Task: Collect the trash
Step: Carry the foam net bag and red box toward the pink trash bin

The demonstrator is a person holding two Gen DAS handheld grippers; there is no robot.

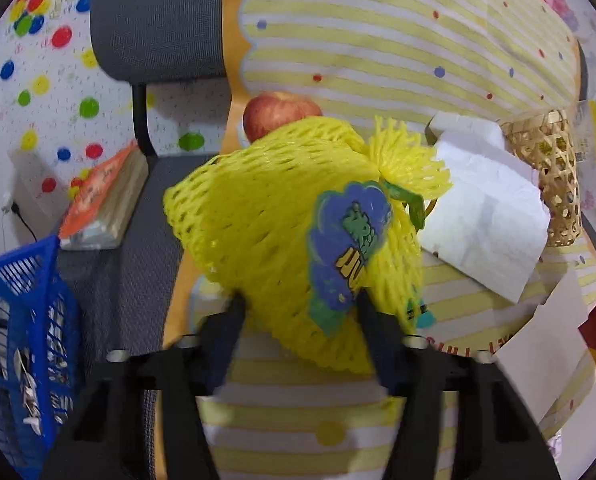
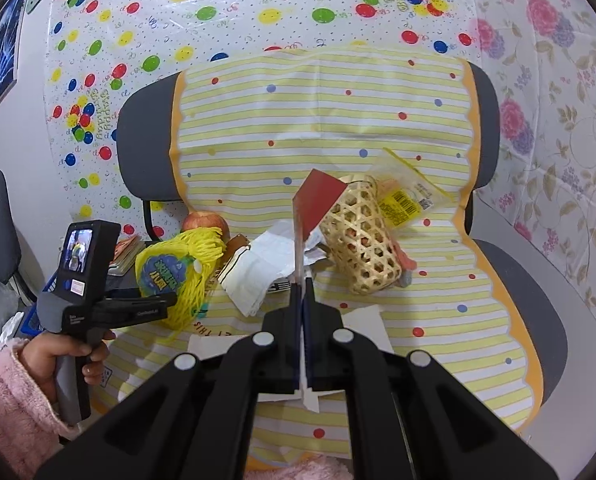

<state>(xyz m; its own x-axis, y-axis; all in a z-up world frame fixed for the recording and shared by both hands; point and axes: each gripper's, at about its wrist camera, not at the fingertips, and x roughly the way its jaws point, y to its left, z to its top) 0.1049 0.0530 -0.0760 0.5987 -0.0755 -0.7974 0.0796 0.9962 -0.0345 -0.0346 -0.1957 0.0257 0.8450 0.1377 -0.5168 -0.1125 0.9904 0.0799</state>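
Note:
My left gripper (image 1: 298,300) is shut on a yellow foam fruit net (image 1: 281,232) with a blue and green label, held above the striped cloth; it also shows in the right wrist view (image 2: 177,276). My right gripper (image 2: 302,284) is shut on a thin red and white card (image 2: 318,200), held upright on edge. A crumpled white tissue (image 1: 486,220) lies behind the net, also in the right wrist view (image 2: 265,272). A yellow plastic wrapper (image 2: 406,192) lies behind the wicker basket.
A wicker basket (image 2: 366,236) lies on its side on the cloth-covered chair (image 2: 378,112). A red apple (image 1: 277,112) sits at the back. A blue plastic basket (image 1: 21,344) with scraps stands at left, near a book (image 1: 105,200). White paper sheets (image 2: 362,320) lie on the seat.

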